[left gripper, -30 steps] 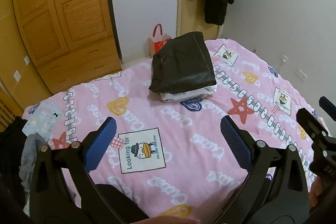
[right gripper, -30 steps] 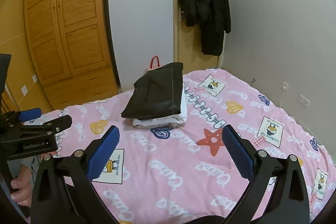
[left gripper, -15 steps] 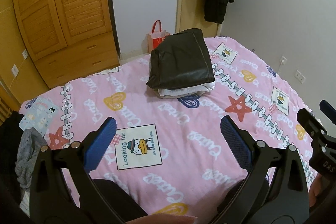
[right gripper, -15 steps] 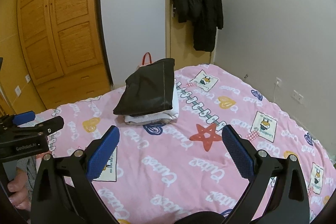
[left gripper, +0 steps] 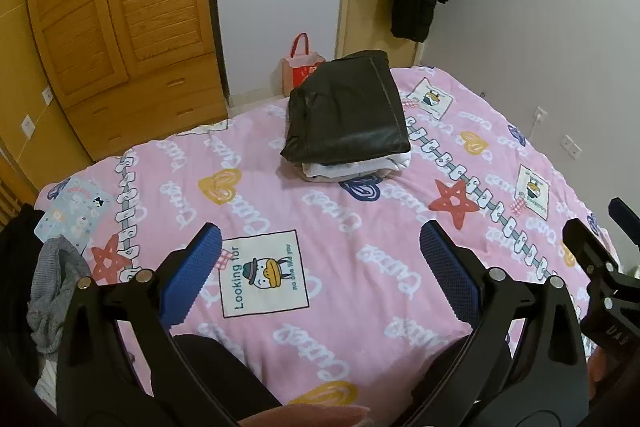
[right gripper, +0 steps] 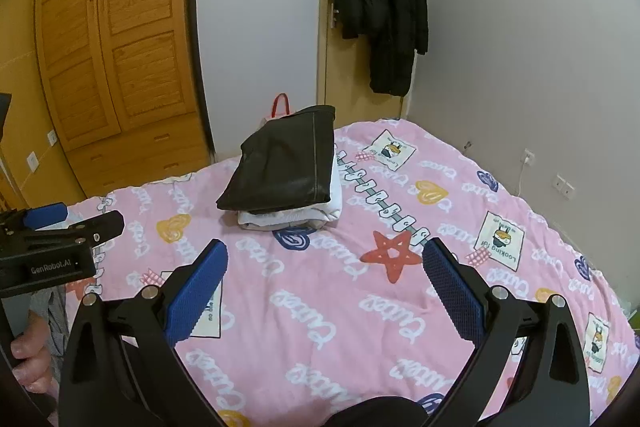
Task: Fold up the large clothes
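Clothes (left gripper: 348, 115), folded in a stack, lie on the bed (left gripper: 400, 247) at 12 o'clock, well apart from the left hand-held gripper (left gripper: 320, 267) and right hand-held gripper (right gripper: 324, 275), both spread and empty; a low pass could snag the cover.

Home bedroom. Shown by: bed (left gripper: 360, 267) covered with pink cartoon-print quilt; wooden wardrobe (left gripper: 120, 19) with drawers; dark coats (right gripper: 380, 7) hung on door; wall sockets (right gripper: 563, 185); red-handled bag (left gripper: 301, 65) on the floor.
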### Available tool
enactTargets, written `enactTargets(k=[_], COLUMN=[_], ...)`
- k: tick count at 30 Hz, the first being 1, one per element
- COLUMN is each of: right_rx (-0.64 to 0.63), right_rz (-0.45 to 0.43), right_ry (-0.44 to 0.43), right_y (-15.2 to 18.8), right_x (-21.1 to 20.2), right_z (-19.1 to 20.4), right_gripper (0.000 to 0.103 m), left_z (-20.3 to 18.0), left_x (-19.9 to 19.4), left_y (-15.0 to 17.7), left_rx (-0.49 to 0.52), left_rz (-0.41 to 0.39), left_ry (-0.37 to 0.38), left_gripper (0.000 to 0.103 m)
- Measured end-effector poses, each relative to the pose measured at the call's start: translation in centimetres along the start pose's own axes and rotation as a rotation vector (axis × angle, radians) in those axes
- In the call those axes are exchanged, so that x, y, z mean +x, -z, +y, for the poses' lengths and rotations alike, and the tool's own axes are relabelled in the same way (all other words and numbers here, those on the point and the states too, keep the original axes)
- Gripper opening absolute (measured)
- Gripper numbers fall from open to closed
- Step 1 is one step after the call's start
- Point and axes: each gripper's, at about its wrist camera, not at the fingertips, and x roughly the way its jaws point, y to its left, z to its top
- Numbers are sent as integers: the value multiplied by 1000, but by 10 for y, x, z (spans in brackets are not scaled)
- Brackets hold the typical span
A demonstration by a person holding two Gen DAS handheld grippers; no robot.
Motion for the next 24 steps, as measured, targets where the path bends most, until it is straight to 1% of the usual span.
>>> enactTargets(k=[12, 24], right_rx=[28, 30], right_rz=[15, 16], right_ry=[11, 12], right_y=[5, 6], right_x=[1, 2], right_z=[-7, -8], right_gripper=[95, 95], left_z=[-6, -8], left_x=[-3, -2], left_y=[1, -2], left_rx=[7, 11], left_rz=[10, -1], left_ry=[21, 28], left_gripper=[97, 97])
